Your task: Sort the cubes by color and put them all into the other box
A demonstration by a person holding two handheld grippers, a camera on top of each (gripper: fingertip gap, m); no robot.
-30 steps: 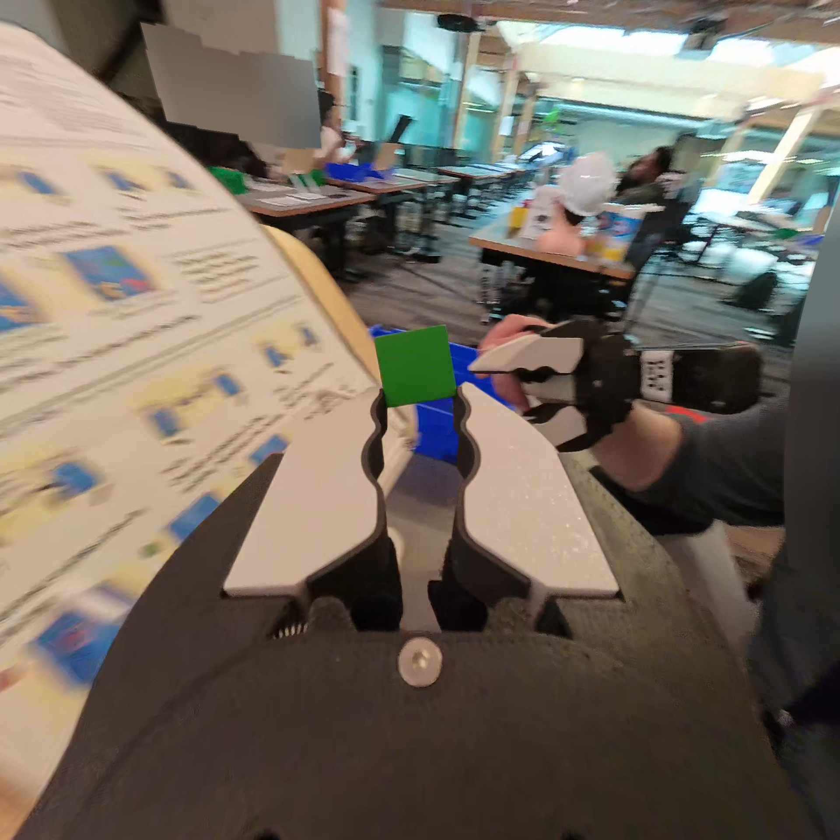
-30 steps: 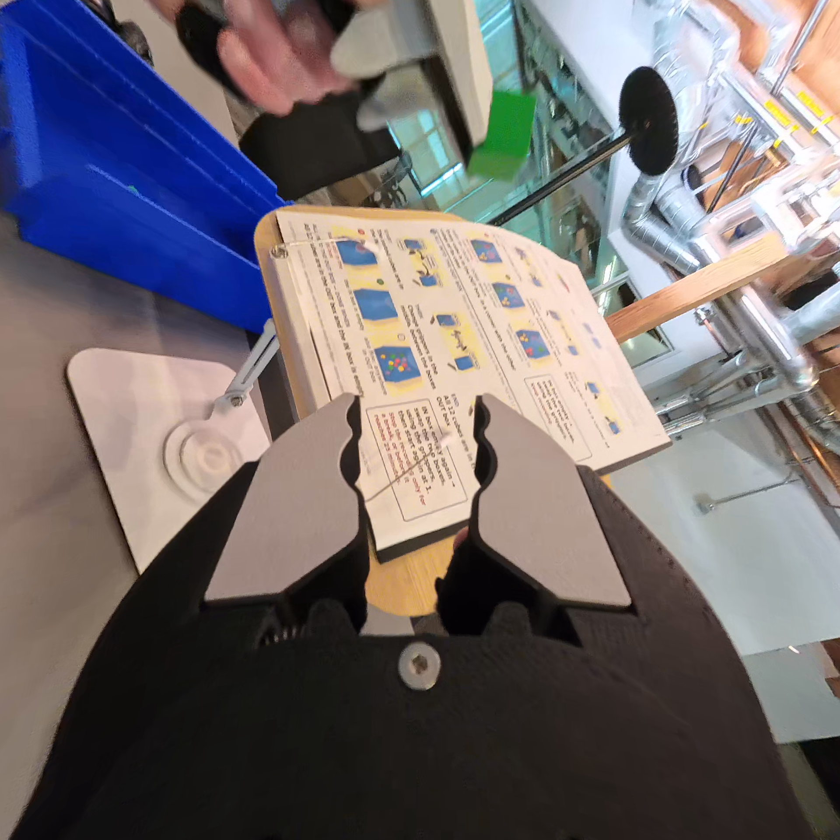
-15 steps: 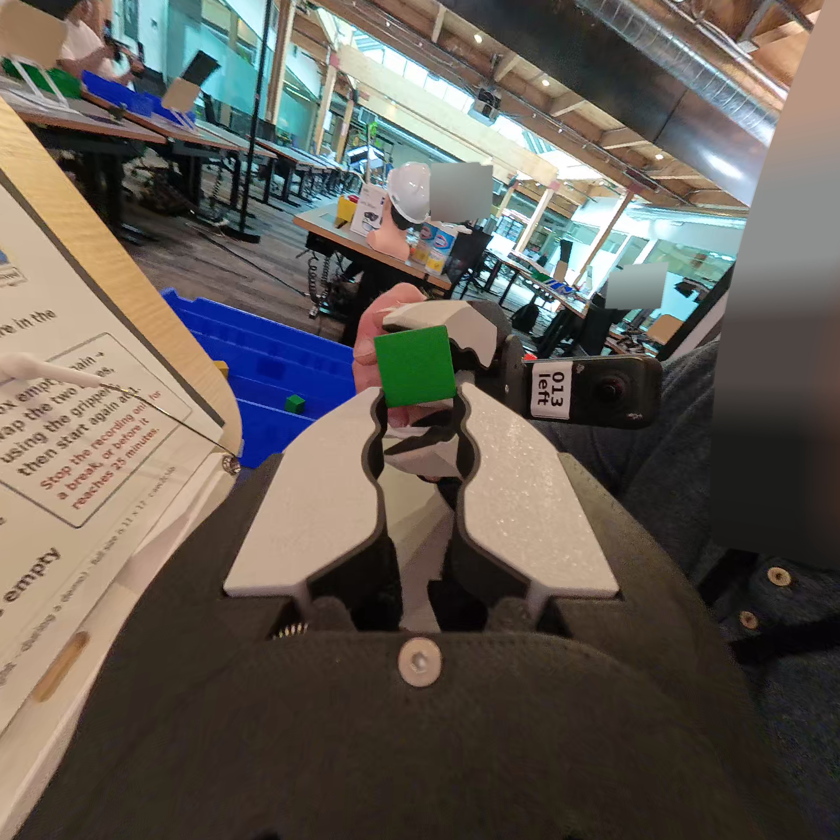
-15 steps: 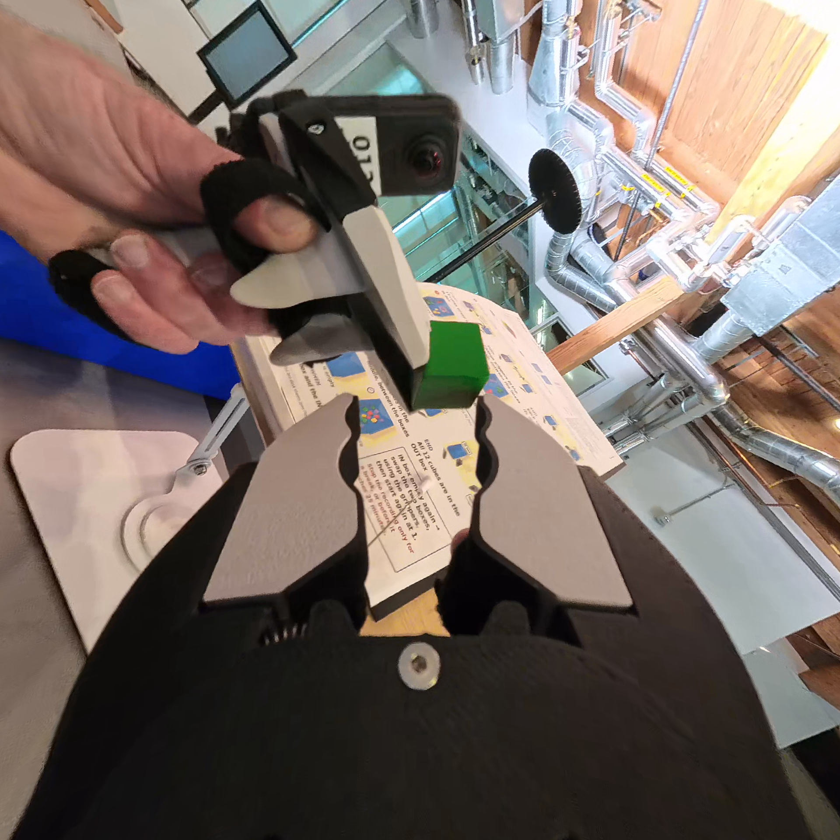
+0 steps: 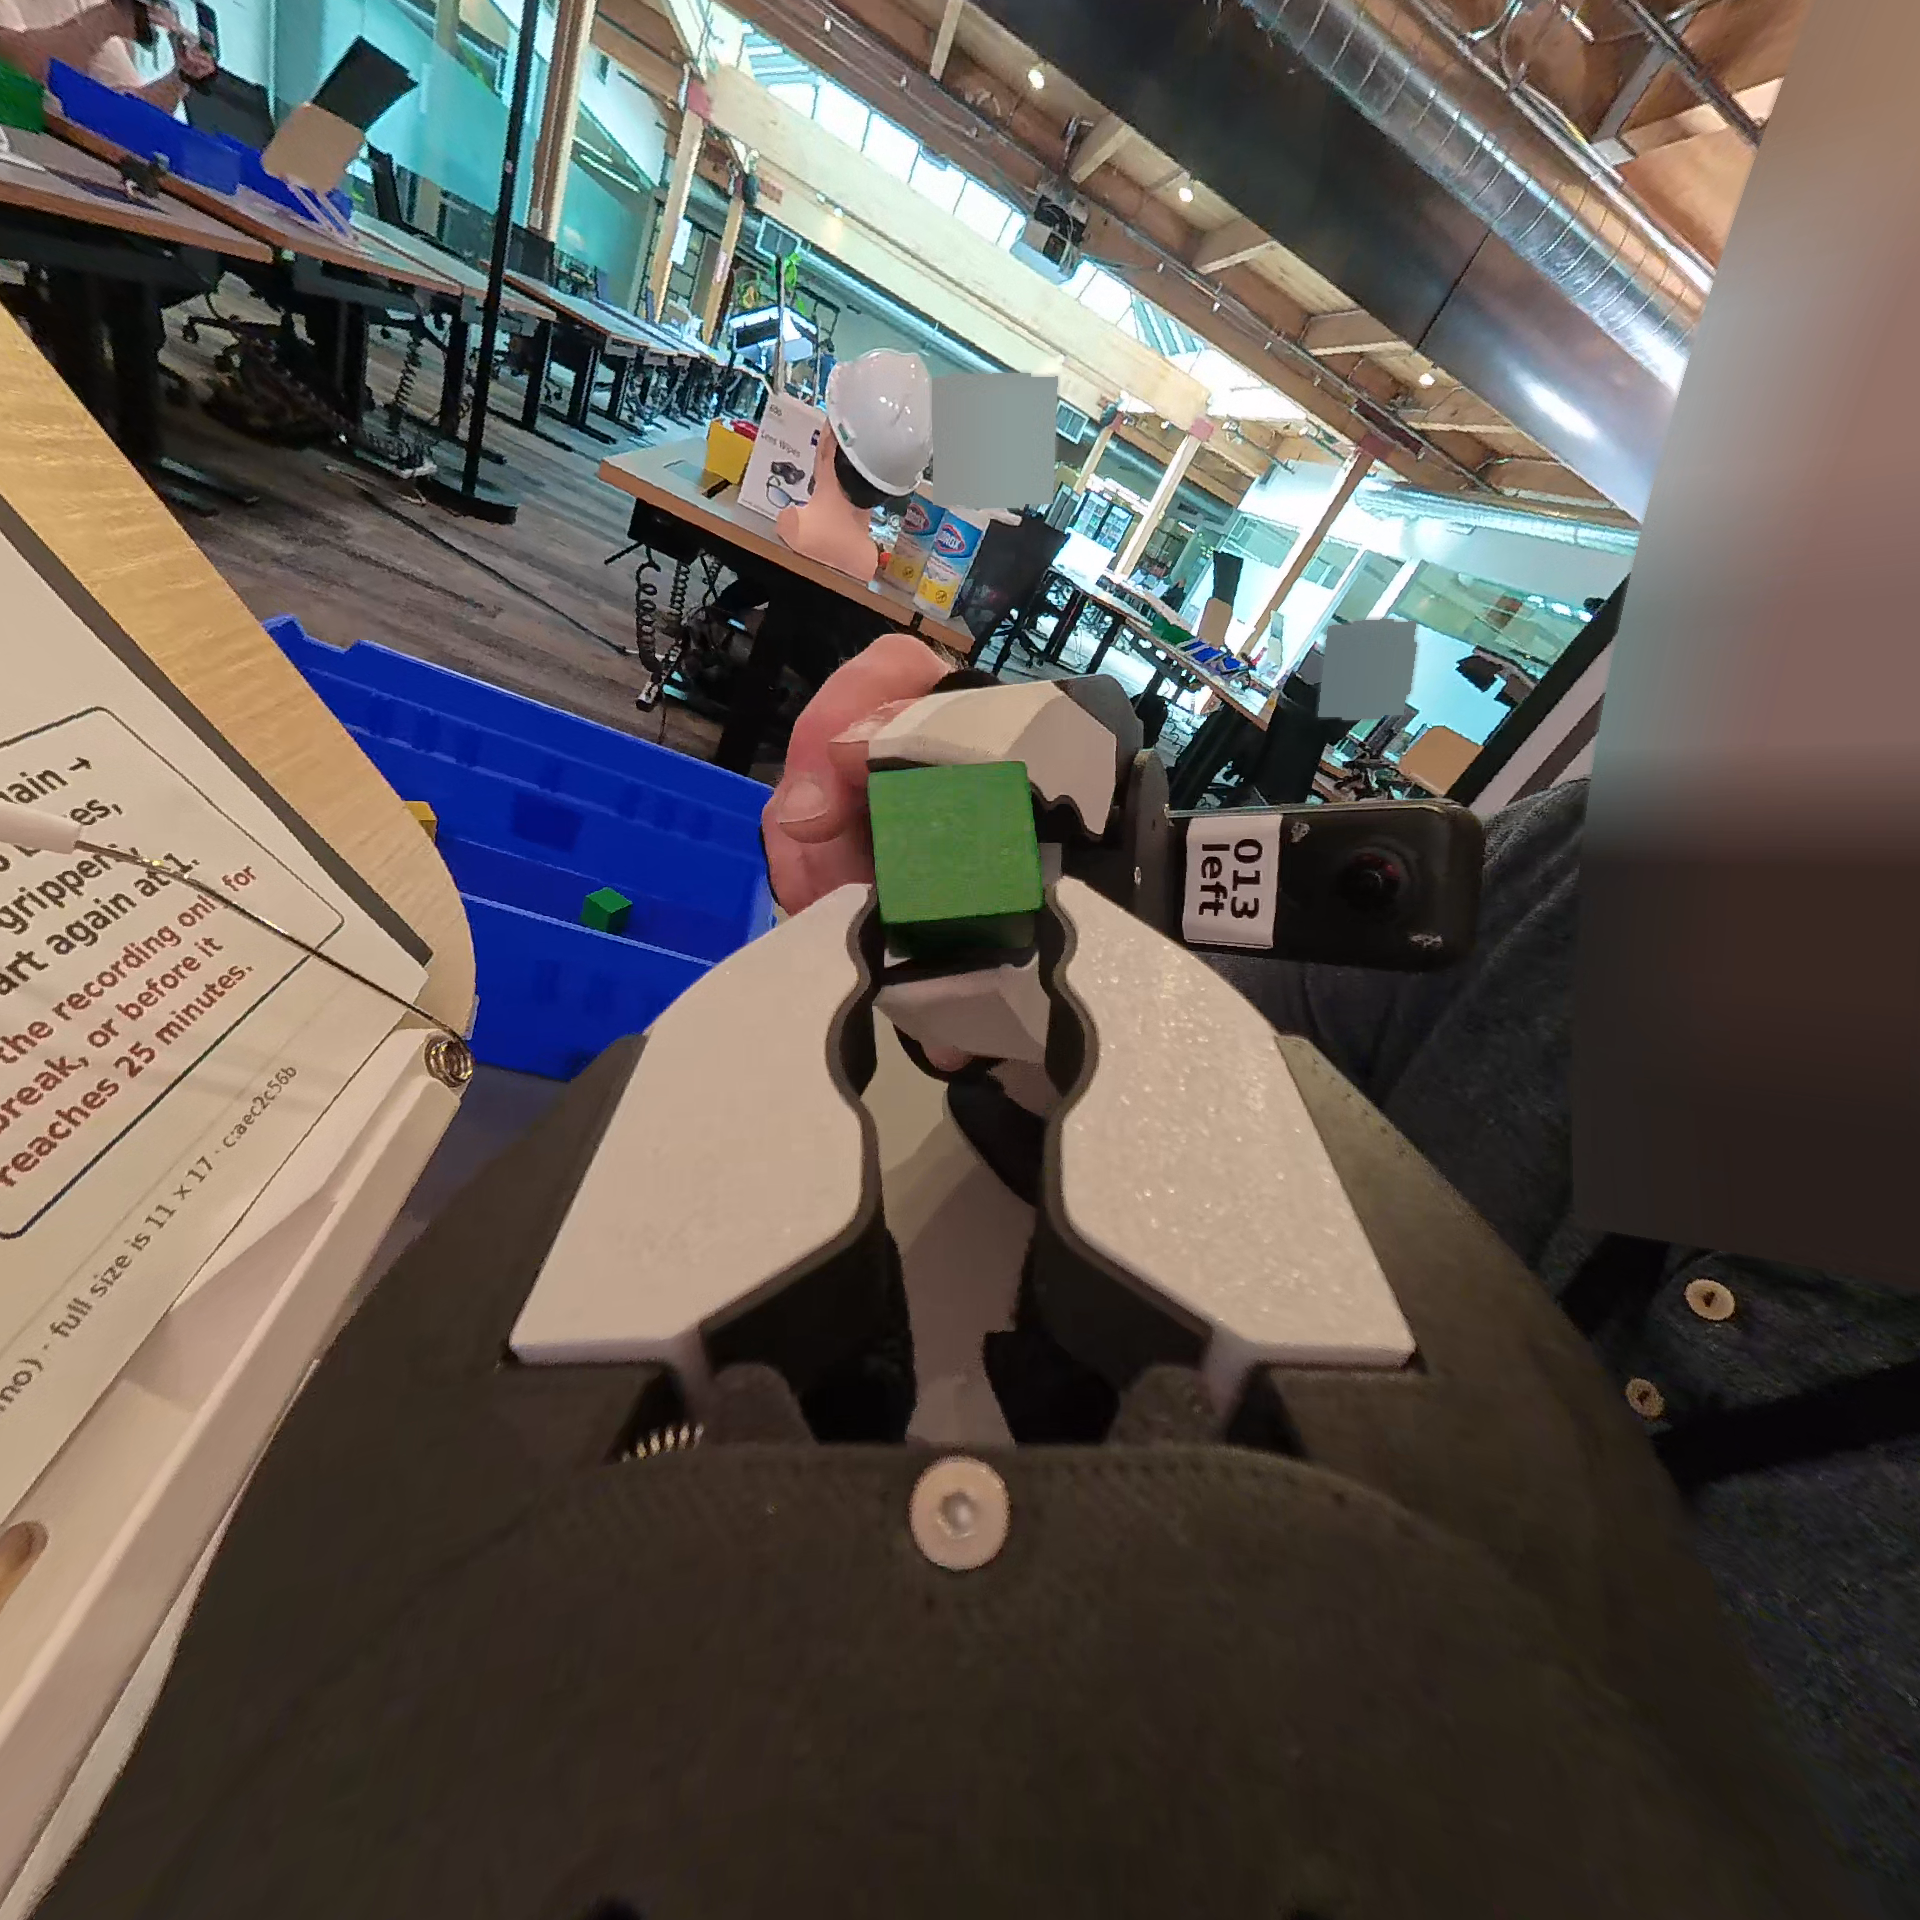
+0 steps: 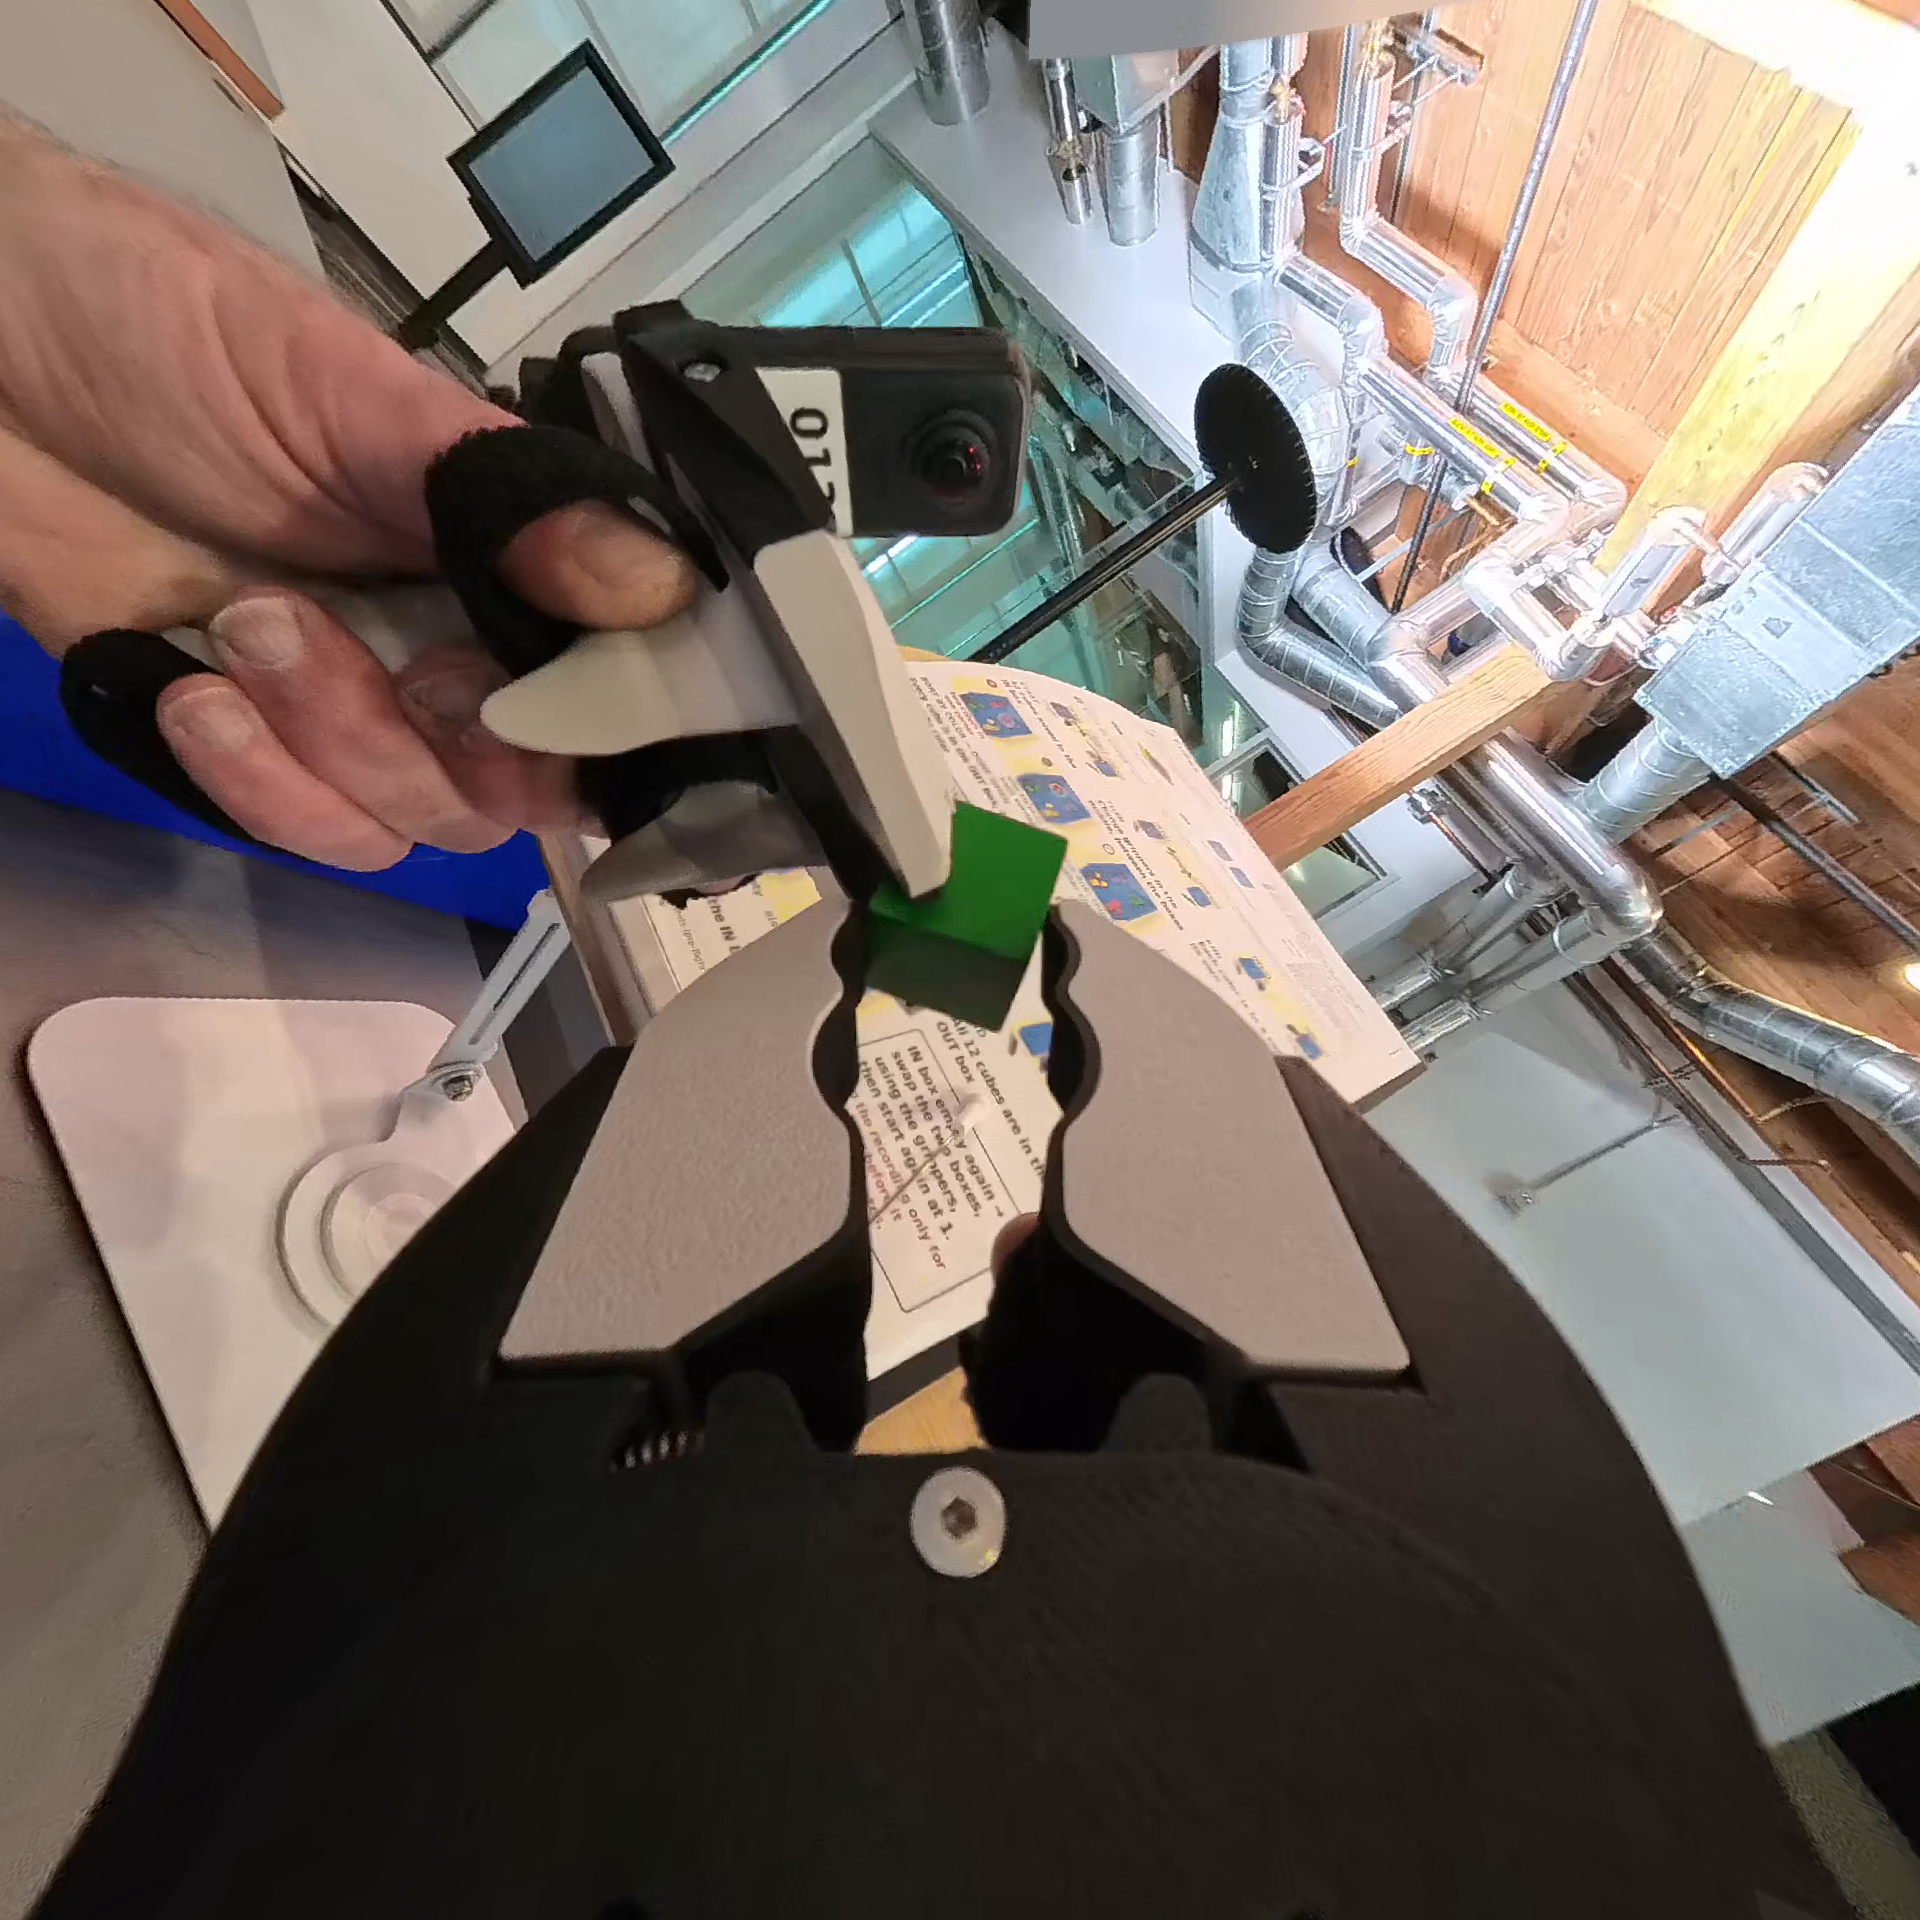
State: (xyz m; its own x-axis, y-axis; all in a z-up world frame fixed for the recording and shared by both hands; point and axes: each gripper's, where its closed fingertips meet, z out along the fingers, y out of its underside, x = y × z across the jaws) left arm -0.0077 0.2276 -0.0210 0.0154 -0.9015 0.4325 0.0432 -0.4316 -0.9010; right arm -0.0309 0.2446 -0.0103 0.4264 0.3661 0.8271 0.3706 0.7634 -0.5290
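The left tool is clenched on the green cube, one pad on each side, as it was a moment ago. The change is at the right tool. Half a second ago its fingers stood wide and the cube was only in front of them; now they have closed in, and they lie against the two free faces of the cube. So both tools grasp the same cube at once, in the air above the worktop, near the instruction board.

I judge this to be a handover from left to right. The cube is not sorted yet. The blue box lies beyond, with a small green cube already in one compartment. The left tool should let go only once the right grip is firm, otherwise the cube may twist or fall.
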